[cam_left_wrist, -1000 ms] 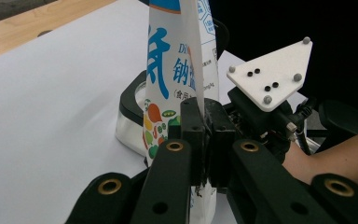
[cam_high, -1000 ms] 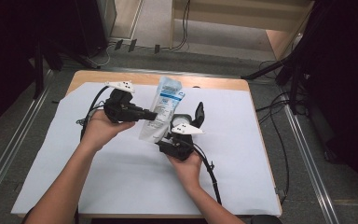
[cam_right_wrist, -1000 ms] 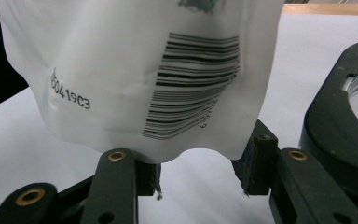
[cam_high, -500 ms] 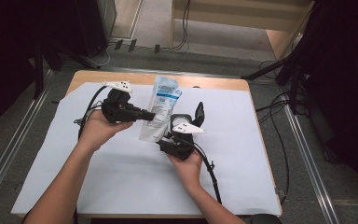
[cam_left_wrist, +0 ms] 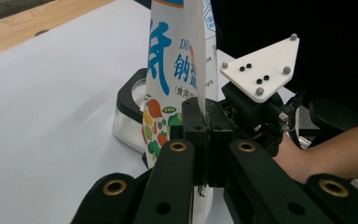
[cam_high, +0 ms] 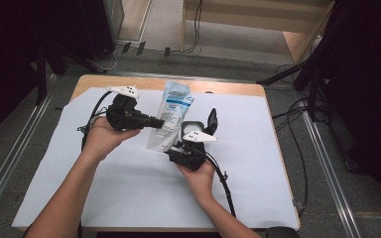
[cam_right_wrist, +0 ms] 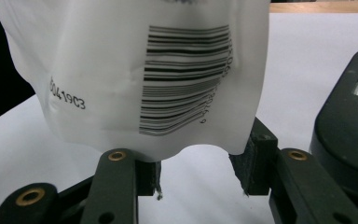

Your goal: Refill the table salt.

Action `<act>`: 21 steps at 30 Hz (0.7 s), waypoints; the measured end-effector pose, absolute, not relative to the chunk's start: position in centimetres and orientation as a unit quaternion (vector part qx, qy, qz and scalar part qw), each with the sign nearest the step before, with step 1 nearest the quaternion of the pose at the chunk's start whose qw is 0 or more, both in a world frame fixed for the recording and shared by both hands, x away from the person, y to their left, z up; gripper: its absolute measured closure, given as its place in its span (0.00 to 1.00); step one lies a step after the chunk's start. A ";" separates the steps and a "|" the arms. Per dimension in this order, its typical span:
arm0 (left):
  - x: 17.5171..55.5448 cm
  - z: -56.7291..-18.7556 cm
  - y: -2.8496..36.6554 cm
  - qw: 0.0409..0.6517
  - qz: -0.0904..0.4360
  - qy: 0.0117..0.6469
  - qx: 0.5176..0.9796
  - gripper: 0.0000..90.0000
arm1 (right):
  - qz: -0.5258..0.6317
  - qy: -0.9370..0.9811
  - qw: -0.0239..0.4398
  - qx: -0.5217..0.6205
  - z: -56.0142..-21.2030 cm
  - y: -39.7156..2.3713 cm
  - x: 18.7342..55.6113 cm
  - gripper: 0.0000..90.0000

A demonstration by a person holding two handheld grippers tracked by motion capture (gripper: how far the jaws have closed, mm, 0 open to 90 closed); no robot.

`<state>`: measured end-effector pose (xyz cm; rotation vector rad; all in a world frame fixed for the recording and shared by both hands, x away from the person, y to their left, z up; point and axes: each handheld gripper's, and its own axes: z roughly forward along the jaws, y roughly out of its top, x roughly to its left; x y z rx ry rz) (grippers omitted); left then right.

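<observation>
Left gripper (cam_high: 159, 121) clamps the white printed plastic pouch (cam_high: 170, 120) from 9 o'clock; right gripper (cam_right_wrist: 198, 179) grips its bottom edge from 6 o'clock

A white sheet (cam_high: 129, 188) covers the wooden table (cam_high: 218, 88); a black-lidded clear jar (cam_left_wrist: 133, 109) stands on it

Grey floor (cam_high: 168, 29), wooden table (cam_high: 228, 88), white sheet (cam_high: 129, 188)

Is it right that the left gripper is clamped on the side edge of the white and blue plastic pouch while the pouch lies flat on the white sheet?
Not quite. The left gripper is clamped on the white and blue plastic pouch, but the pouch stands upright above the white sheet, as the left gripper view shows. The rest holds.
</observation>
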<state>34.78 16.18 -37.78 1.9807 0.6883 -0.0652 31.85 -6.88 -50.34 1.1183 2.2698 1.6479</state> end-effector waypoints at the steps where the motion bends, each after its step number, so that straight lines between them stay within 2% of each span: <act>1: 34.8 -37.7 16.2 0.500 -0.028 0.283 0.818 1.00 | 0.546 0.750 0.061 0.368 -50.3 -6.9 31.9 0.64; 21: 34.5 -36.6 18.5 0.512 0.006 0.297 0.806 1.00 | 0.524 0.780 0.037 0.341 -49.6 -6.8 30.7 0.63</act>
